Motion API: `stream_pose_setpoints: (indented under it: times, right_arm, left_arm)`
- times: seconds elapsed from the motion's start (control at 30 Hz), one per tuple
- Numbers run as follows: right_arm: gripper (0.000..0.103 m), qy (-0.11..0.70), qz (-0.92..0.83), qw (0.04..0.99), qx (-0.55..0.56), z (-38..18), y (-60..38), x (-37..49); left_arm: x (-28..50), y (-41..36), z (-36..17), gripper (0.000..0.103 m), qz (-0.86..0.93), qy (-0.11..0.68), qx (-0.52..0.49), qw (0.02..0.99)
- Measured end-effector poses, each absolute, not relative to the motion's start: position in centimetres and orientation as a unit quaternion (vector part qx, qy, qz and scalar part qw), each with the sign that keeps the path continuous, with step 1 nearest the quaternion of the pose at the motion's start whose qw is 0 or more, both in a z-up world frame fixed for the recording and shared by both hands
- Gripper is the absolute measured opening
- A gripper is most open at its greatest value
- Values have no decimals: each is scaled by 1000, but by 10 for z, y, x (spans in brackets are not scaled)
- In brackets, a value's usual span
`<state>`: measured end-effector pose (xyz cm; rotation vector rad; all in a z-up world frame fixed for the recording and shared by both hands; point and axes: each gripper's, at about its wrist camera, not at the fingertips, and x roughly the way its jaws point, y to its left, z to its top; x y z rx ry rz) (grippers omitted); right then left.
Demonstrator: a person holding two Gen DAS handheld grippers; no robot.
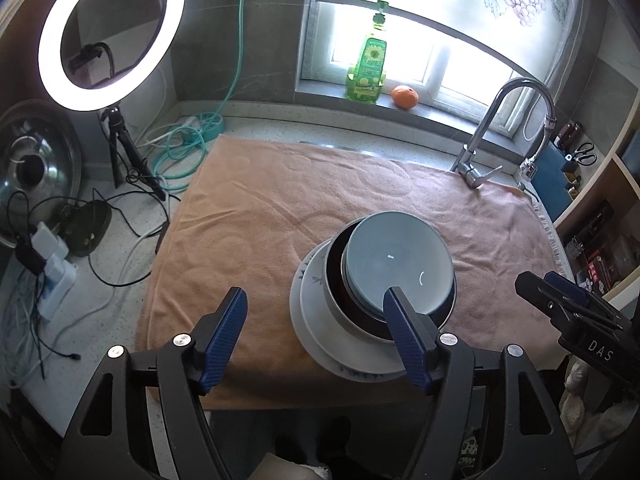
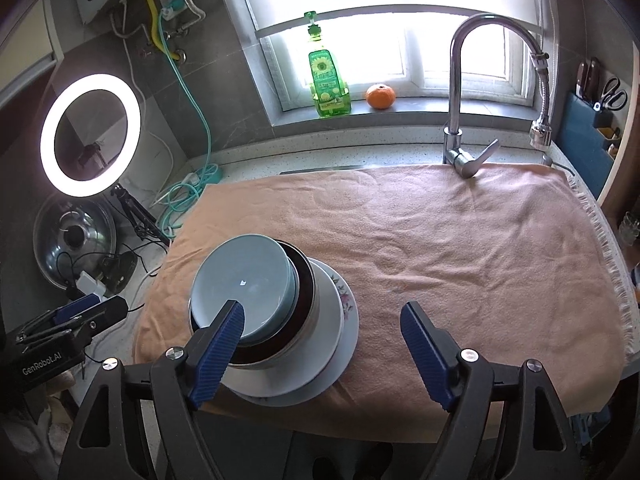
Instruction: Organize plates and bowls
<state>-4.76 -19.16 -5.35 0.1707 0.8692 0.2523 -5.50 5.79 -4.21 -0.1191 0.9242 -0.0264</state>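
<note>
A stack of dishes stands on the orange towel (image 1: 260,220). On top is a blue-grey bowl (image 1: 396,264), set in a dark-lined steel bowl (image 1: 334,268). Both rest on a white plate (image 1: 308,320). My left gripper (image 1: 316,292) hangs open just in front of the stack, and its right finger overlaps the blue bowl's near rim in the picture. In the right wrist view the blue-grey bowl (image 2: 240,280) and a floral-rimmed plate (image 2: 348,300) under the stack lie to the left. My right gripper (image 2: 322,306) is open, its left finger in front of the bowl and bare towel (image 2: 440,260) between the fingers.
A faucet (image 2: 456,92) rises at the towel's far edge. A green bottle (image 2: 326,80) and an orange (image 2: 380,96) sit on the sill. A ring light (image 1: 112,32) on a tripod, a pot lid (image 1: 32,168) and tangled cables (image 1: 120,232) fill the left counter. Shelves (image 1: 600,232) stand at the right.
</note>
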Motion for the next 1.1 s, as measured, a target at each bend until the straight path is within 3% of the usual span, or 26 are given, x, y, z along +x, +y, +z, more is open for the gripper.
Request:
stream_pose_setpoints:
  times: [1.1]
  right_arm:
    - [77,413,92,901,98,-44,-184,-60]
  left_arm:
    - [-60,65,-34,71,-46,435,-56,898]
